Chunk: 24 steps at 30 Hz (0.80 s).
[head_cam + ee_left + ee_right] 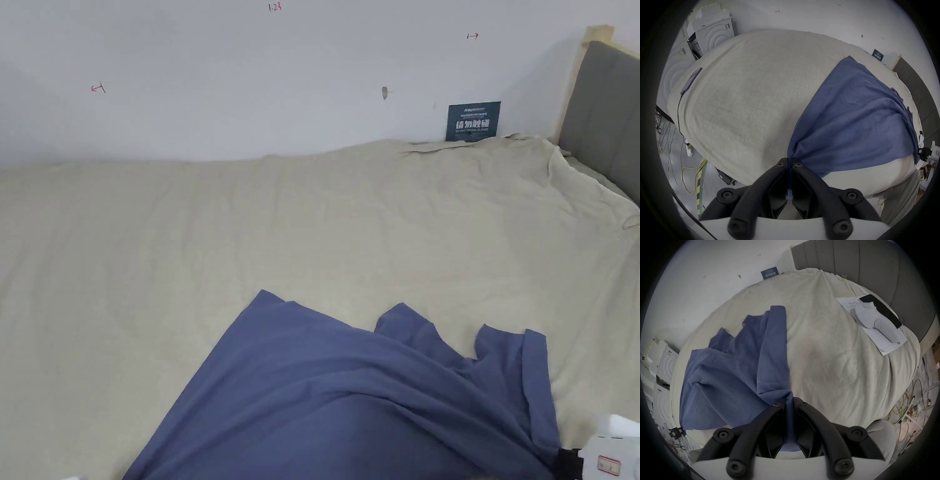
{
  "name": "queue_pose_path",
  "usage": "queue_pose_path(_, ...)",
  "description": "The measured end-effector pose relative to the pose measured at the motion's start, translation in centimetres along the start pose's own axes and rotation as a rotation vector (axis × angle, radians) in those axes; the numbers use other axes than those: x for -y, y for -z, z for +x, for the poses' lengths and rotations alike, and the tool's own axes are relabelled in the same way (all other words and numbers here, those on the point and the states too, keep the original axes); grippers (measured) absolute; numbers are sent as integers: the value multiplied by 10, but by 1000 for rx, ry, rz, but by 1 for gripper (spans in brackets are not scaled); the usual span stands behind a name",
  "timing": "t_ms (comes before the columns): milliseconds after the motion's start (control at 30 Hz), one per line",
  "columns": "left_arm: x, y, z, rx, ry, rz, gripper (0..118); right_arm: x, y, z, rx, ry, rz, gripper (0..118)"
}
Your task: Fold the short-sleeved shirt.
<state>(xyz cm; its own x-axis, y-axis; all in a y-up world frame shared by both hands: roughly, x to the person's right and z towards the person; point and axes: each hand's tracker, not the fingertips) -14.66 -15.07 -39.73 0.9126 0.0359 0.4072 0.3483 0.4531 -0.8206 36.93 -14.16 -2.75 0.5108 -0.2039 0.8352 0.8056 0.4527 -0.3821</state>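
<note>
A blue short-sleeved shirt (350, 400) lies spread and wrinkled on the near part of a beige bed sheet (312, 237). In the left gripper view my left gripper (790, 161) is shut on one gathered corner of the shirt (851, 116), cloth running down between its jaws. In the right gripper view my right gripper (789, 400) is shut on another bunched edge of the shirt (730, 369). The right gripper (572, 464) shows at the head view's bottom right corner, at the shirt's edge. The two grippers hold the shirt's near edge at opposite ends.
A grey headboard (603, 112) stands at the bed's right end. A dark sign (473, 121) leans on the white wall. A notepad, a white device (873, 319) and a phone lie near the headboard. Another phone (691, 80) with a cable lies at the left end. Cables cover the floor (906, 410).
</note>
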Motion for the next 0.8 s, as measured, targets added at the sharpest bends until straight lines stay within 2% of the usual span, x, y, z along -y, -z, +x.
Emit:
queue_pose_path(33,0,-2,1,-5,-2,3,3,-1,1,-1,5,0,-9,8)
queue_pose_path(100,-2,-5,2,-5,-5,2,20,-2,-3,-4,16,-1,1,13)
queue_pose_path(167,-4,-12,3,0,-11,5,51,-4,-10,-8,33,-25,16,24)
queue_pose_path(200,-6,-16,3,11,-16,15,58,-6,-15,-9,44,-33,28,29)
queue_pose_path(233,-8,-22,4,23,-24,27,58,-8,-21,-10,46,-37,47,29)
queue_pose_path(267,-11,-28,6,35,-31,45,76,-10,-24,-7,42,-39,77,44)
queue_pose_path(300,-14,-35,8,42,-42,75,96,-13,-32,-8,31,-46,116,66)
queue_pose_path(333,-19,-44,11,47,-44,118,106,-17,-42,-10,22,-54,157,79)
queue_pose_path(367,-23,-52,15,56,-40,154,110,-21,-51,-12,14,-65,202,86)
queue_pose_path(600,-67,-118,53,130,5,430,111,-47,-129,-34,-59,-150,516,89)
queue_pose_path(733,-80,-154,75,194,15,600,111,-41,-173,-53,-77,-178,717,89)
queue_pose_path(800,-78,-166,87,200,39,690,109,-35,-189,-65,-47,-210,784,89)
